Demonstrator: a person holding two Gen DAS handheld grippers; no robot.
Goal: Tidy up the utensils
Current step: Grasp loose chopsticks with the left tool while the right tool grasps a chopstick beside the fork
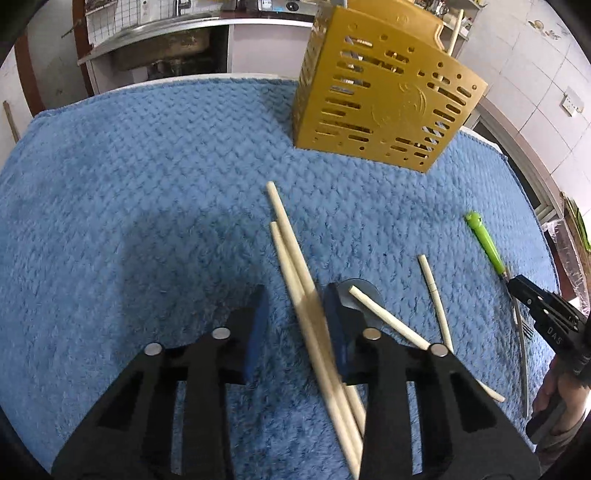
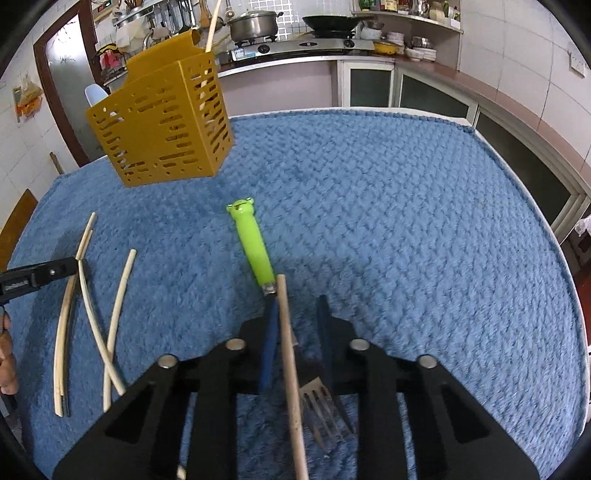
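Observation:
A yellow slotted utensil holder (image 1: 384,92) stands on the blue towel (image 1: 147,192) at the far side, also in the right wrist view (image 2: 162,125), with one chopstick (image 2: 212,22) in it. My left gripper (image 1: 295,325) is open, low over the towel, with two chopsticks (image 1: 295,273) lying between its fingers. Two more chopsticks (image 1: 388,317) lie to its right. My right gripper (image 2: 295,332) is open around a chopstick (image 2: 290,354) and a green-handled fork (image 2: 253,243) lying on the towel.
The towel covers a table whose far edge (image 2: 369,110) meets kitchen counters. A stove with pots (image 2: 295,40) and a sink (image 1: 162,48) stand behind. Several chopsticks (image 2: 92,314) lie at the left in the right wrist view.

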